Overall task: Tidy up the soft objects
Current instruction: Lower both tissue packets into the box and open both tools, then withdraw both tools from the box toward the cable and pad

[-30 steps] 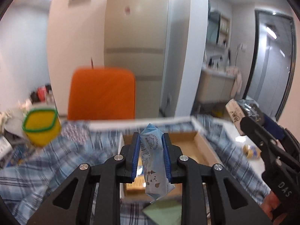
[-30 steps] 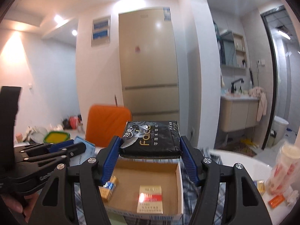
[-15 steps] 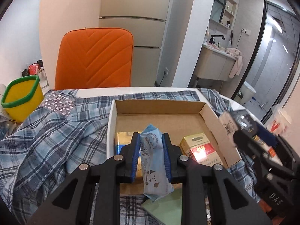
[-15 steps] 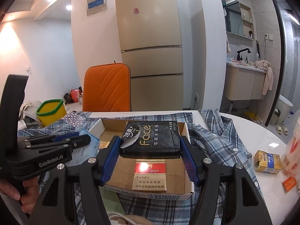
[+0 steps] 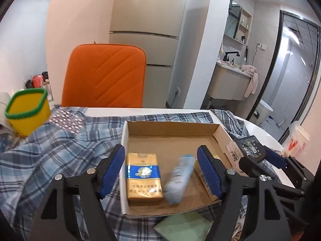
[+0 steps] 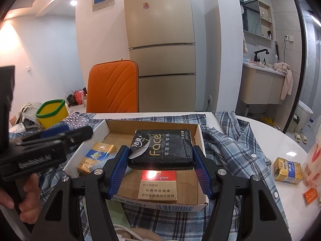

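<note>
Cardboard forms the shallow open box lying on a blue plaid shirt spread over the white bench. From the left wrist, the left claw has just been opening: its blue pads stand wide apart, touching nothing, and between them a pale blue tissue packet appears blurred and tilted inside the box, free of both pads, just beside a gold cigarette pack with a blue band. This view also catches a green pad at the box's near edge, and the right claw only from its side at the right edge.

The right wrist view does not show the blue packet, the left claw's black body covering that part of the box, with a hand gripping its handle at lower left. It shows instead the right claw gripping a black tissue pack lettered "Face" in gold, both blue pads pressed on its ends, held above the box's middle. The pack looks soft and slightly bulged, with a torn white flap at its left corner. Below it lies a red cigarette pack on the box floor. Off to the right, a second gold box sits on the bare bench. A yellow tub with a green rim stands far left, an orange chair behind the bench.
</note>
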A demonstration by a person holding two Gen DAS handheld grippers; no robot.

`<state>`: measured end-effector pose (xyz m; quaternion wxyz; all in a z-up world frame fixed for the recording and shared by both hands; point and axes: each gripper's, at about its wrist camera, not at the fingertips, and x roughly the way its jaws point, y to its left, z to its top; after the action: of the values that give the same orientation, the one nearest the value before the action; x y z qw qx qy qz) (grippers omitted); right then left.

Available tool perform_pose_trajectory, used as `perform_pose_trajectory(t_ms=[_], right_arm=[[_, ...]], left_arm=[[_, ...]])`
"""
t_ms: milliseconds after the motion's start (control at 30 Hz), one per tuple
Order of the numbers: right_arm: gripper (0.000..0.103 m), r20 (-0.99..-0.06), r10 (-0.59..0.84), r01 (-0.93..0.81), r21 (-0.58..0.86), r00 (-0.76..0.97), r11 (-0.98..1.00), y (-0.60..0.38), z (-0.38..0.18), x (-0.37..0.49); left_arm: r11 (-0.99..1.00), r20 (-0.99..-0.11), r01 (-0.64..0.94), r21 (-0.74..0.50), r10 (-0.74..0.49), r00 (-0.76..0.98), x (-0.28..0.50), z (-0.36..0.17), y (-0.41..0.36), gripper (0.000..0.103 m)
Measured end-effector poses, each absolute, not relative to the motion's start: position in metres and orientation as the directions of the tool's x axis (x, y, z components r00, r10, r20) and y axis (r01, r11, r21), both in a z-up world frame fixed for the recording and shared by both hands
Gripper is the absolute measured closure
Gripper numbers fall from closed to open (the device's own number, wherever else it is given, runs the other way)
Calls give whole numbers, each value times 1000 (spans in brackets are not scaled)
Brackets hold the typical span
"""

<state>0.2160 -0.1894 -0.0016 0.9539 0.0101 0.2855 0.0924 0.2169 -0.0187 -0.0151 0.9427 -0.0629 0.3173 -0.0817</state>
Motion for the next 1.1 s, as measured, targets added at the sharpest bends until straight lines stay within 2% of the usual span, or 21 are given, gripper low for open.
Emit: perform_pose_trajectory(t_ms=[233,333,367,433,467,500,733,1100], right_arm=[[38,-612,200,-184,90,765,979,-186,-19,227],[37,-630,210,-189,101,748,977,-185,-28,231],[35,-629,214,-189,108,747,976,-185,-29,231],[23,-624,214,-187,110,751,976,-186,-30,231],[18,-618,211,-186,106,757,977,-186,-30,231],[17,-606,204,-183,97,769,978,-186,-28,229],[17,-559,185,-170,81,808,982,-190,-8,217],[17,-411,122,-110,53,903,993,-202,45,159]], left_arm=[[986,-513,95,-136,-153,845,198,-2,-11,18],[989,-478,106,-103,-143,867,194,-1,-17,7],[989,-468,114,-93,-145,872,192,0,-19,6],[989,-448,127,-71,-145,882,190,1,-24,6],[990,-442,126,-63,-141,886,189,1,-26,5],[991,-443,123,-59,-136,886,188,1,-27,5],[986,-422,144,-86,-167,891,179,14,-31,5],[985,-301,154,-78,-170,938,118,47,-27,5]])
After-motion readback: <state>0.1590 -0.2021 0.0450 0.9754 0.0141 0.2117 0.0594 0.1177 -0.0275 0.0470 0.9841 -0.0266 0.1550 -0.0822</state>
